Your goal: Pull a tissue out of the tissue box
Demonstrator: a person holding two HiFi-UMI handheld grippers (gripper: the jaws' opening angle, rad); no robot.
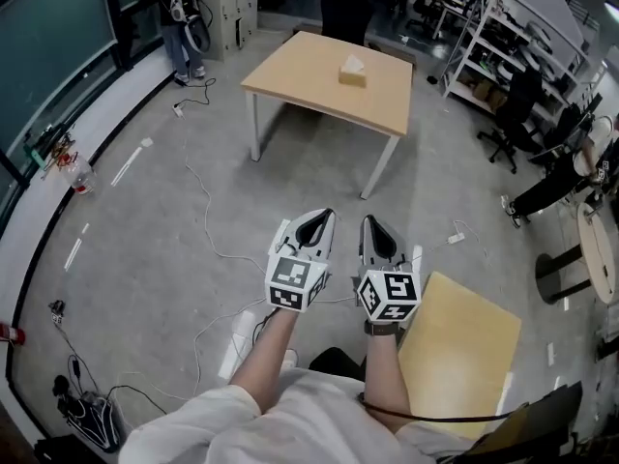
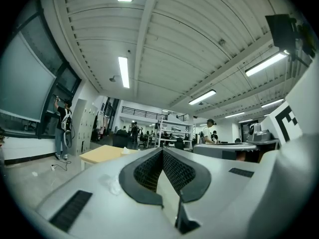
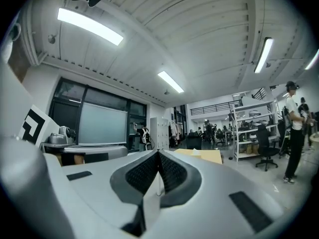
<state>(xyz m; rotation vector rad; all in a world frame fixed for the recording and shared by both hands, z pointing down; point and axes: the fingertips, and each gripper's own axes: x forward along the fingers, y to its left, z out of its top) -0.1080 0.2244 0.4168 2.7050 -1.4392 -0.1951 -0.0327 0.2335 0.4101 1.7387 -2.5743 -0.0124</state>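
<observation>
A tan tissue box [image 1: 353, 73] with a white tissue sticking out of its top stands on a light wooden table [image 1: 319, 90] far ahead across the floor. My left gripper [image 1: 320, 219] and right gripper [image 1: 371, 223] are held side by side at waist height, pointing level at that table and well short of it. Both are shut with nothing between the pads. In the left gripper view the closed jaws of the left gripper [image 2: 162, 151] frame the table [image 2: 102, 154] and tissue [image 2: 125, 151] at the left. In the right gripper view the table [image 3: 205, 155] lies just right of the right gripper [image 3: 158, 154].
Cables [image 1: 208, 230] trail over the grey floor between me and the table. A second wooden tabletop [image 1: 464, 346] is close at my right. A black chair [image 1: 345, 13] stands behind the far table, shelving [image 1: 503, 46] and office chairs [image 1: 508, 133] at right. A person [image 1: 179, 8] stands by lockers at back left.
</observation>
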